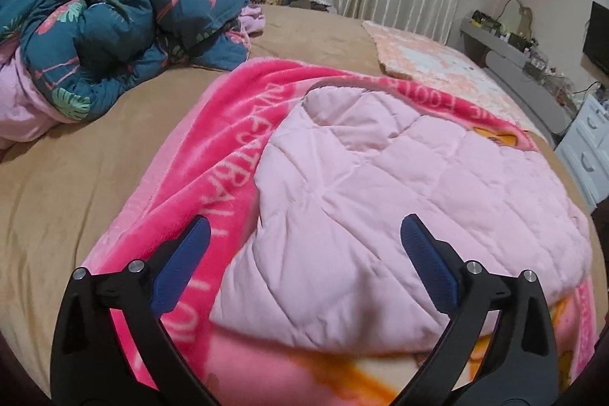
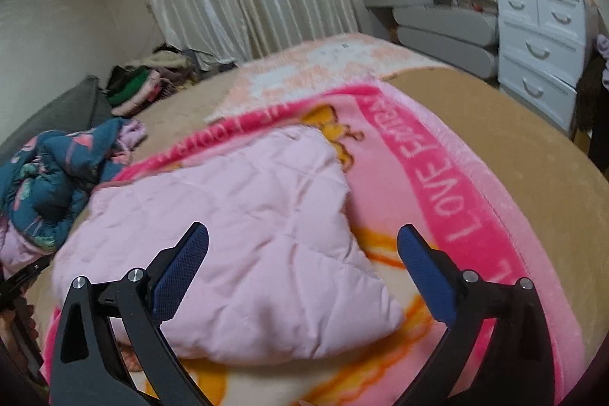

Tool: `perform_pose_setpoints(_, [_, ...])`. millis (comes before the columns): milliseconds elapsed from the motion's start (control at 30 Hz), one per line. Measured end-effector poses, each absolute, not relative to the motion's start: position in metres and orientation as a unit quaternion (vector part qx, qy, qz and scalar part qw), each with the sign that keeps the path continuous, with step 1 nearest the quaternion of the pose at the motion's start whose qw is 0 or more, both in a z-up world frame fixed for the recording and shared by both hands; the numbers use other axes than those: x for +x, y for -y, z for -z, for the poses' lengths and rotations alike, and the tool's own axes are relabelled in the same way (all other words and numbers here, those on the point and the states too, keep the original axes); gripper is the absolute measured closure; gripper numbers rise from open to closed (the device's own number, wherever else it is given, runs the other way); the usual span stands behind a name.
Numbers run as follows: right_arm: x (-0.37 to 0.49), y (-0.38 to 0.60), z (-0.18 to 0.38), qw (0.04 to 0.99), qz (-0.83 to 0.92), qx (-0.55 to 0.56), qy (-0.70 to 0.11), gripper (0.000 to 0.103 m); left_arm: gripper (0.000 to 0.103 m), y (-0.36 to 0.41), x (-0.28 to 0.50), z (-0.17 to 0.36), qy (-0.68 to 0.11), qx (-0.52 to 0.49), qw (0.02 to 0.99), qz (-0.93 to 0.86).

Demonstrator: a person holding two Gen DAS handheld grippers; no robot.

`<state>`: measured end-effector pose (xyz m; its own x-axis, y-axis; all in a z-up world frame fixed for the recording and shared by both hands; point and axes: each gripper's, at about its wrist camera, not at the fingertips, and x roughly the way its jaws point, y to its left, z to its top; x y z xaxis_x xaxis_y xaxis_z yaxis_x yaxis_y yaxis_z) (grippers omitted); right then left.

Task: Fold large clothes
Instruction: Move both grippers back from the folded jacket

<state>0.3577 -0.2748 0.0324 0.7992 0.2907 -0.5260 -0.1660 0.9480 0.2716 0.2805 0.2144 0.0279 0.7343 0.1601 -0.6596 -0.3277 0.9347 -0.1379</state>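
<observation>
A pale pink quilted garment lies folded over on a bright pink fleece blanket with white lettering, spread on the tan bed. In the left wrist view my left gripper hovers over the garment's near left part, jaws wide apart, nothing between the blue pads. The right wrist view shows the same garment on the blanket. My right gripper stands open above the garment's near right corner, with nothing held between its blue pads.
A crumpled teal floral duvet lies at the left of the tan bed sheet. A peach blanket lies at the far side. Piled clothes sit by the curtain. White drawers and a grey shelf stand right of the bed.
</observation>
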Motion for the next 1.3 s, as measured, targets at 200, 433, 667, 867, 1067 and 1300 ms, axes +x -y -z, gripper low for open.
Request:
perform_pose_setpoints(200, [0.322,0.266,-0.056,0.951,-0.14,0.078,-0.263,0.004,0.009,-0.202,0.257,-0.044,-0.329,-0.118,0.929,-0.124])
perform_pose_setpoints(433, [0.286,0.26,-0.069,0.954,-0.153,0.066,-0.25,0.004,0.009,-0.188,0.227,-0.058,-0.313,-0.108,0.936,-0.115])
perform_pose_setpoints(667, [0.261,0.261,-0.07,0.953,-0.16,0.072,-0.247,0.004,0.009,-0.177,0.202,-0.061,-0.307,-0.104,0.939,-0.11])
perform_pose_setpoints(867, [0.244,0.262,-0.066,0.957,-0.144,0.06,-0.244,0.004,0.009,-0.173,0.187,-0.052,-0.313,-0.108,0.937,-0.109])
perform_pose_setpoints(1067, [0.228,0.264,-0.055,0.957,-0.138,0.054,-0.25,0.004,0.009,-0.173,0.173,-0.041,-0.322,-0.12,0.933,-0.106])
perform_pose_setpoints(1300, [0.216,0.264,-0.04,0.951,-0.14,0.066,-0.267,0.004,0.009,-0.174,0.159,-0.031,-0.329,-0.119,0.93,-0.111])
